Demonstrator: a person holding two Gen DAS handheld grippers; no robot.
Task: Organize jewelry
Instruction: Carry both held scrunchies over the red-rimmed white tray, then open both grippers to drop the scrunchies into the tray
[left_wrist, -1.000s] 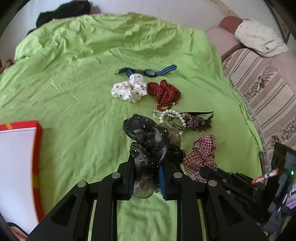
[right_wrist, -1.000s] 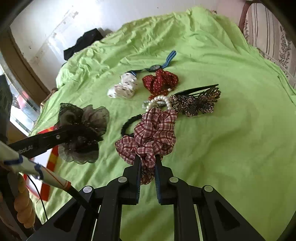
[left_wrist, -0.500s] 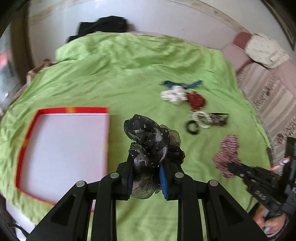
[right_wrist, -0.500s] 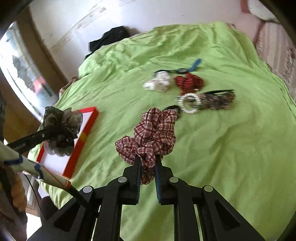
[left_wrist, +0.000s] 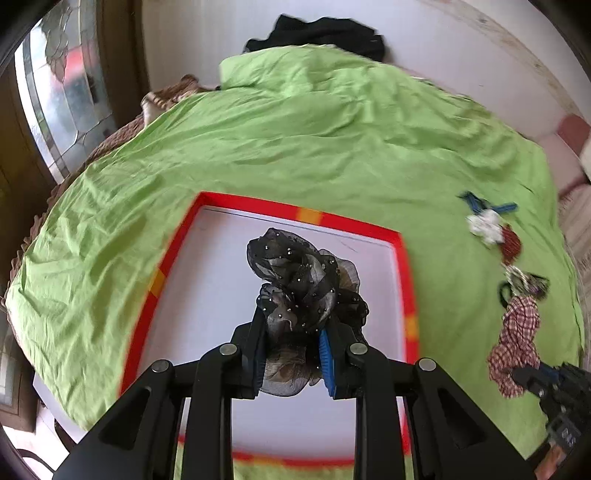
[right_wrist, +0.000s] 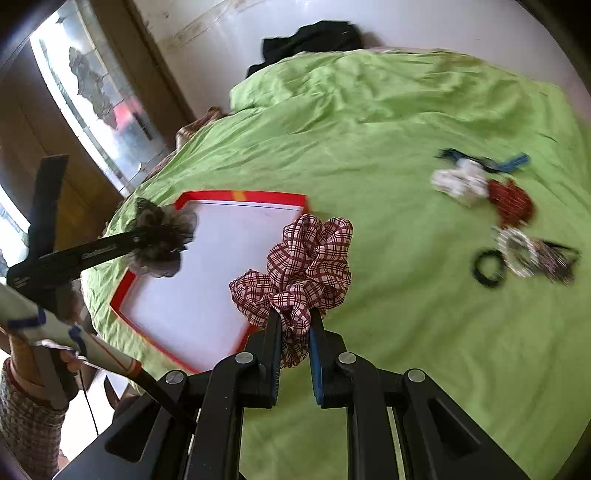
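Observation:
My left gripper (left_wrist: 293, 354) is shut on a black sheer scrunchie (left_wrist: 299, 284) and holds it above the white tray with a red rim (left_wrist: 406, 295). My right gripper (right_wrist: 294, 338) is shut on a red plaid scrunchie (right_wrist: 306, 266) and holds it over the tray's right edge (right_wrist: 243, 195). In the right wrist view the left gripper (right_wrist: 147, 240) with the black scrunchie (right_wrist: 162, 236) hovers over the tray's left side. The plaid scrunchie also shows in the left wrist view (left_wrist: 517, 332).
On the green bedsheet (right_wrist: 406, 332) to the right lie a white scrunchie (right_wrist: 460, 181), a red dotted scrunchie (right_wrist: 511, 203), a blue watch (right_wrist: 513, 162), a pearl bracelet (right_wrist: 517, 251), a black hair tie (right_wrist: 489, 267) and a dark hair clip (right_wrist: 554, 258). Black clothes (right_wrist: 314, 40) lie at the far edge.
Both grippers have swung left with their scrunchies. The left one has gone from beside the tray to over it, and the right one has reached the tray's right edge.

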